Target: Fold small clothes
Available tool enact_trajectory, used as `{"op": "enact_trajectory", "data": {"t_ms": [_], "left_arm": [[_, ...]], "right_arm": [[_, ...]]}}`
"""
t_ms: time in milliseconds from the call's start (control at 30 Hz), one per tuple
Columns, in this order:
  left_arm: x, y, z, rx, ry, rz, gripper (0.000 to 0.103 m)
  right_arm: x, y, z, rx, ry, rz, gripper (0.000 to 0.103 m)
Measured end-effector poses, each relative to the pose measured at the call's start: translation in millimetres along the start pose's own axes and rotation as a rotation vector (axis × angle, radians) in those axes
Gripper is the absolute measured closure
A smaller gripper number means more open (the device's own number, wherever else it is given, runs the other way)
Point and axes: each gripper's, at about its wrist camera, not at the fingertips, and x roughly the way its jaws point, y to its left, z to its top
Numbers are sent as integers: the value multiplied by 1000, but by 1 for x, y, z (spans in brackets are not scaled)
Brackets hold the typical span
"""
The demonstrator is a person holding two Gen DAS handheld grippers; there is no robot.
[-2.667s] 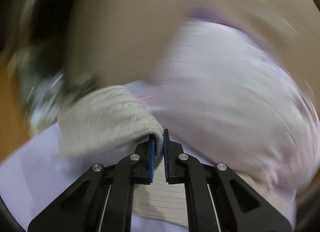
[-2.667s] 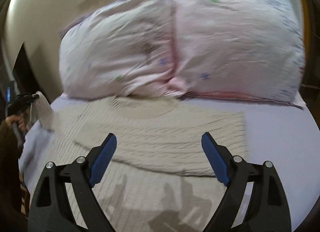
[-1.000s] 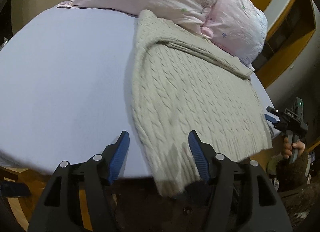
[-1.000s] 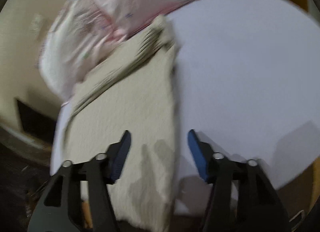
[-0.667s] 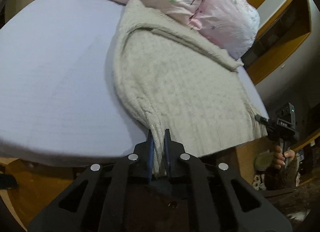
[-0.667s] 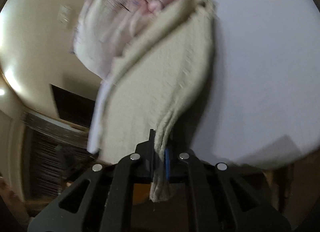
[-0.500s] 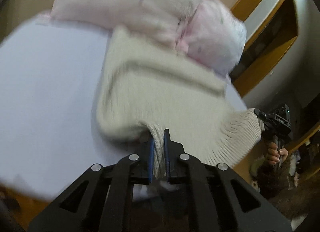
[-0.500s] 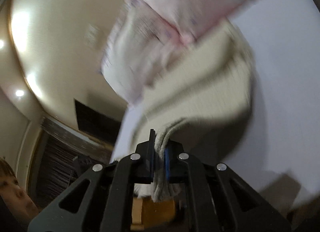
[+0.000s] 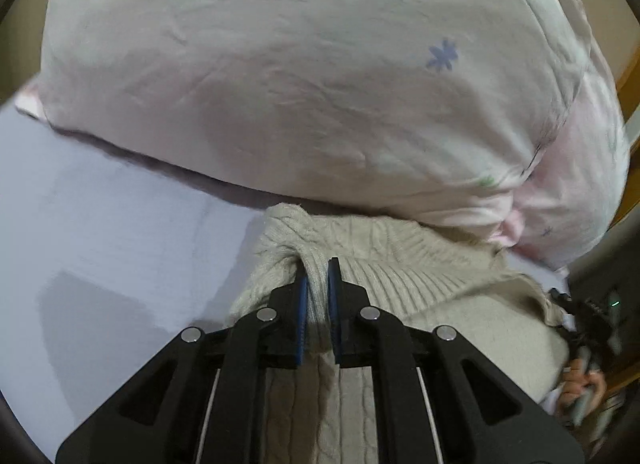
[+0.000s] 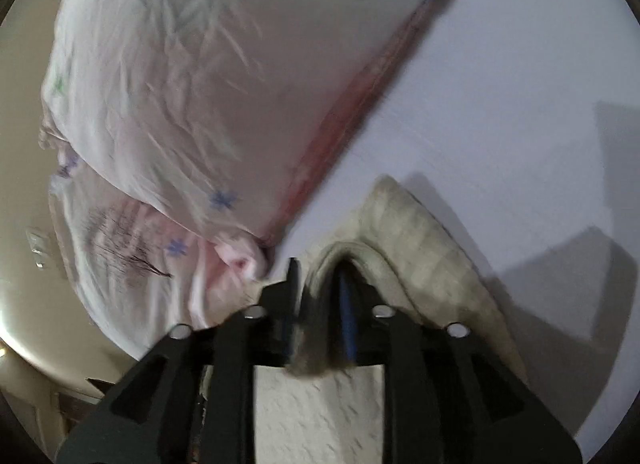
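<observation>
Both jaws pinch the sweater (image 9: 400, 276); only the left view, apparently, shows the right gripper (image 9: 560, 300).

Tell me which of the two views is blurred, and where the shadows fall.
Left wrist view: sharp; a claw-shaped shadow lies on the sheet left of the sweater. Right wrist view: motion-blurred, most on the pillow and the right claw; hard shadows fall on the sheet at right.
</observation>
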Motion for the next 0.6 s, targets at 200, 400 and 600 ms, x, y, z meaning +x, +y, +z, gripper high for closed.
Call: {"op": "enact_trajectory", "data": {"t_ms": [200,400,600], "left_arm": [[-59,42,-1,-184,-127,-121,29],[-57,37,-43,-68,46,-75,31],[-38,28,-61,-35,104,-49,45]], "right_arm": [[-51,10,0,-89,-169,86,12],[-71,-2,-22,-202,-187,77,11],[-45,17,-32,-250,-174,62,11]]}}
